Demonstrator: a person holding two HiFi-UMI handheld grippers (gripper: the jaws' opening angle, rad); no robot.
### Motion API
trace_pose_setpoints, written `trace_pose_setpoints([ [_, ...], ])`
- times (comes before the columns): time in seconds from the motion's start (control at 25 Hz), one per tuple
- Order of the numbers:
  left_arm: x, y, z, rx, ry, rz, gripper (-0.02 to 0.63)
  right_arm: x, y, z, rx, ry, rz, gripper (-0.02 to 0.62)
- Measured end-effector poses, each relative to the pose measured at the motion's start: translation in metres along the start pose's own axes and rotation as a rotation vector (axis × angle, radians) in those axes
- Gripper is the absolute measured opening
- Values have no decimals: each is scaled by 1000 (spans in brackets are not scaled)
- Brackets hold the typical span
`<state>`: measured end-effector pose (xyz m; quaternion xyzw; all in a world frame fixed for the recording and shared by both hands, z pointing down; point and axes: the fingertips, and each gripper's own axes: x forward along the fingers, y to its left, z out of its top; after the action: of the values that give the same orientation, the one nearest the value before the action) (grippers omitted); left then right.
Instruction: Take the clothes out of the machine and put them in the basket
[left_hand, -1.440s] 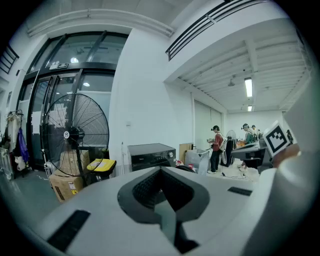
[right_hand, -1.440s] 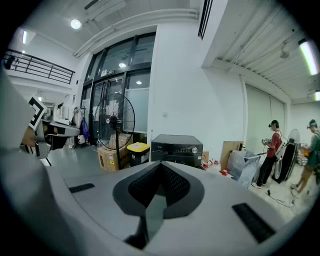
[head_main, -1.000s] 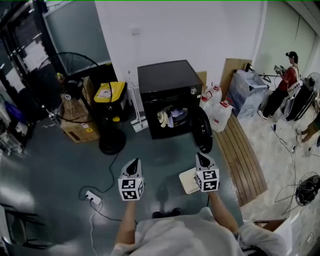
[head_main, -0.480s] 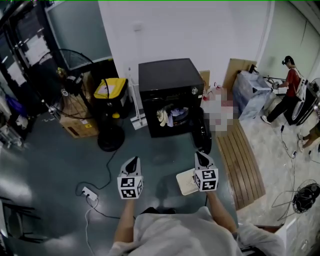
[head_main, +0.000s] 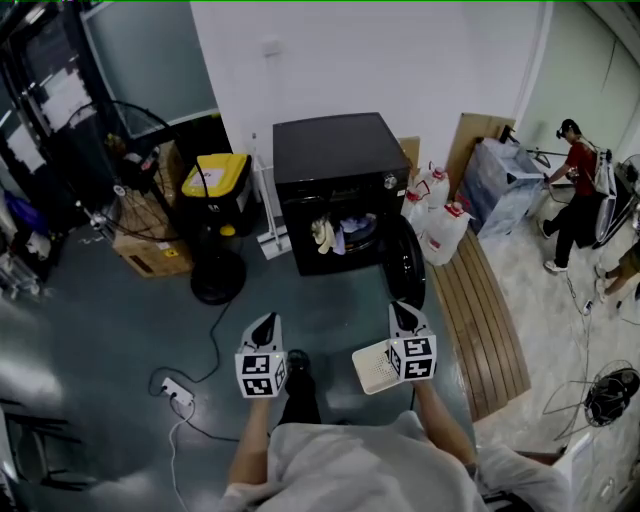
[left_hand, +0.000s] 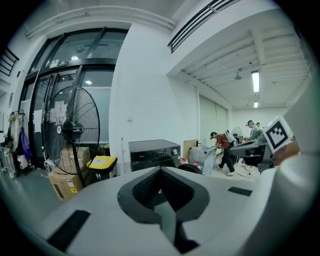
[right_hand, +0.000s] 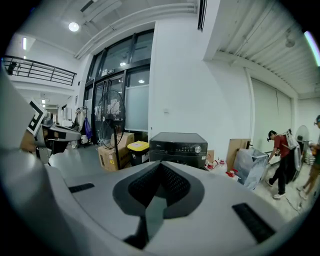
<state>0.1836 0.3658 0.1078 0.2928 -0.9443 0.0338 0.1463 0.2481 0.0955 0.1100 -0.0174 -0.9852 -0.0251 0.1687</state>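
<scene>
As you are stepping toward the machine (head_main: 328, 160), your left gripper (head_main: 266, 322) and right gripper (head_main: 402, 312) are staying closed and empty; the clothes (head_main: 338, 235) are lying inside it, the basket (head_main: 374, 368) beside your right.

A black pedestal fan (head_main: 217, 277) stands near a brown cardboard box (head_main: 150, 250) and a black bin with a yellow lid (head_main: 217, 176). White plastic jugs with red caps (head_main: 441, 231) stand beside a brown slatted wooden board (head_main: 492, 322).
</scene>
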Motion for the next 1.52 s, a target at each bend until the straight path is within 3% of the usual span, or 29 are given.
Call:
trace_pose_setpoints([
  [0.36, 88, 51, 15, 1, 7, -48, 18, 90, -1, 20, -9, 23, -29, 23],
  [0.72, 209, 135, 60, 26, 13, -127, 17, 218, 0, 73, 0, 30, -91, 23],
  [1.08, 317, 188, 100, 39, 23, -213, 18, 322, -16, 114, 13, 52, -162, 23],
  [1.28, 366, 206, 96, 46, 52, -256, 18, 366, -20, 114, 20, 77, -186, 23],
  [1.52, 404, 198, 78, 62, 105, -302, 17, 393, -34, 91, 33, 136, -180, 23],
])
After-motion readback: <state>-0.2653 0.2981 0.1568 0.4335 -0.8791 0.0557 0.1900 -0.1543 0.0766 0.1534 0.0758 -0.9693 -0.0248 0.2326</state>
